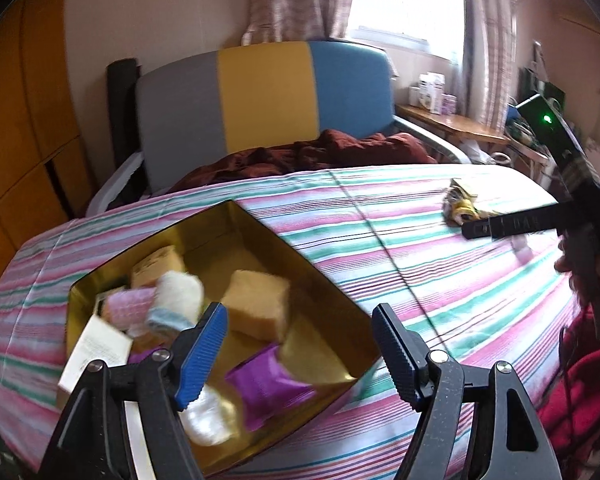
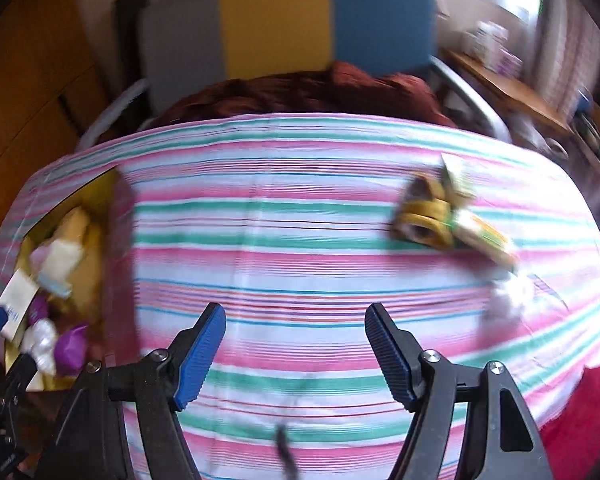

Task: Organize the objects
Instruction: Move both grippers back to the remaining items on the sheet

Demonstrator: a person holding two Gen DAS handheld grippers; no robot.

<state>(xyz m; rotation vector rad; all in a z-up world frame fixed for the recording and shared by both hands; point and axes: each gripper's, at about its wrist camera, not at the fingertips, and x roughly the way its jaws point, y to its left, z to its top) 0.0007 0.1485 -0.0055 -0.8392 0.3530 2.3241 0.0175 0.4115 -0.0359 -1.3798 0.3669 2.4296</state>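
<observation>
A gold tin box lies open on the striped bed sheet. It holds a yellow sponge, a purple packet, a rolled white towel, a pink cloth and a white card. My left gripper is open and empty just above the box's near right side. My right gripper is open and empty over the bare sheet. A yellow-green pile of small items lies ahead to its right; it also shows in the left wrist view. The box sits at left.
A grey, yellow and blue headboard and a dark red blanket are at the bed's far end. A wooden bedside table with boxes stands at right. A pale blurred item lies near the pile. Red fabric is at the near right.
</observation>
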